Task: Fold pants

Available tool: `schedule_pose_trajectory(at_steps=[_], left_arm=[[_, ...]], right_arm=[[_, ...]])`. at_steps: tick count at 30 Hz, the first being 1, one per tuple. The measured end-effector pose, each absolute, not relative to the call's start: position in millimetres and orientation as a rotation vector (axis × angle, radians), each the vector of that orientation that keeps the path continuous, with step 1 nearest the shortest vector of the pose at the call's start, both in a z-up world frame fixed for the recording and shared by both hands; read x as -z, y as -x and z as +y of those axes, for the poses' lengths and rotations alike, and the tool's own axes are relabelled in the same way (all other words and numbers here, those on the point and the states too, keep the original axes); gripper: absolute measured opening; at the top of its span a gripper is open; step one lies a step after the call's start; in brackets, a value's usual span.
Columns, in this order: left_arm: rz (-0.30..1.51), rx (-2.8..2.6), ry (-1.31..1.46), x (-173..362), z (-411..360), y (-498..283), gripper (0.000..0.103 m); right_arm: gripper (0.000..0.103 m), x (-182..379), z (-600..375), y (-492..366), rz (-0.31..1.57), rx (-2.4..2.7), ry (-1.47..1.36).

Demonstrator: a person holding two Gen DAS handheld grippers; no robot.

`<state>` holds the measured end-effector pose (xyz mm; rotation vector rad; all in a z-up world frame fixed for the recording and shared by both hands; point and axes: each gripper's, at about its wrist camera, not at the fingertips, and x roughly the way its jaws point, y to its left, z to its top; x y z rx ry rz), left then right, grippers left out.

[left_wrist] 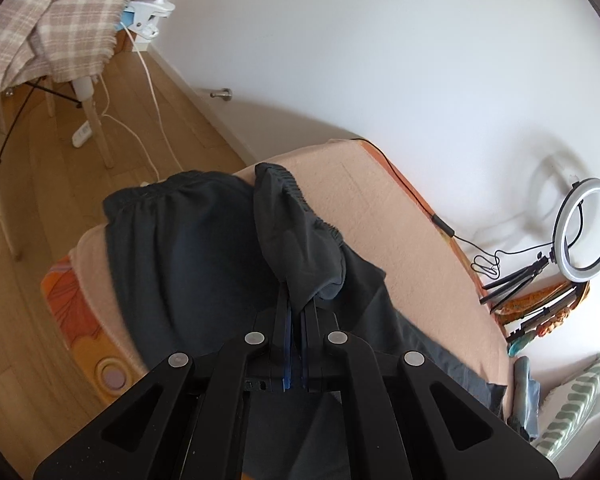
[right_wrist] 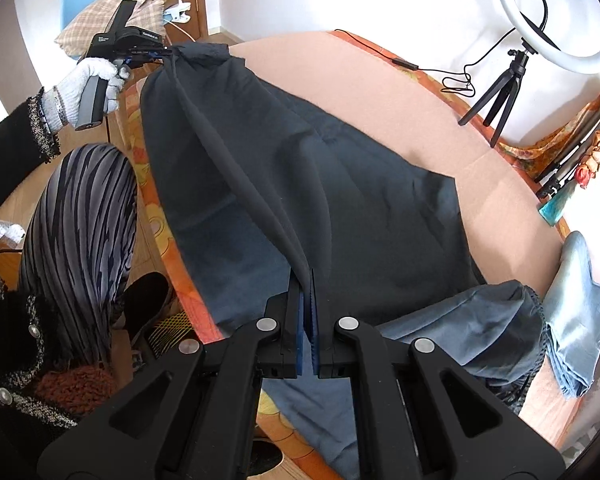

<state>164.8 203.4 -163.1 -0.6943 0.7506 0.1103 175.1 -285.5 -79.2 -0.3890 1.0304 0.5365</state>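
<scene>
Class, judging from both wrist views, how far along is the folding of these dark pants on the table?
Done: the pants are spread on the pink-covered table.
In hand: the left gripper pinches the waistband end and the right gripper an edge, lifting a ridge of cloth.
Left: no finished fold shows; the lifted layer must be laid over and flattened.

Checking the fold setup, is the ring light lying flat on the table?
No, the ring light stands upright on a small black tripod at the table's far edge.
</scene>
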Motion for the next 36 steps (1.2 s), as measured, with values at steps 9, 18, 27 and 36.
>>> schedule_pose_trajectory(at_steps=[9, 18, 27, 36], left_arm=[[0.792, -0.134, 0.591, 188, 203, -138, 0.002], [0.798, -0.156, 0.505, 188, 209, -127, 0.022], [0.694, -0.191, 0.283, 149, 201, -122, 0.045], [0.786, -0.026, 0.002, 152, 157, -178, 0.05]], right_arm=[[0.003, 112, -272, -145, 1.109, -0.581, 0.389], [0.003, 137, -269, -143, 1.2, -0.587, 0.377], [0.039, 94, -278, -168, 1.144, -0.606, 0.154], [0.039, 72, -247, -203, 1.072, -0.625, 0.106]])
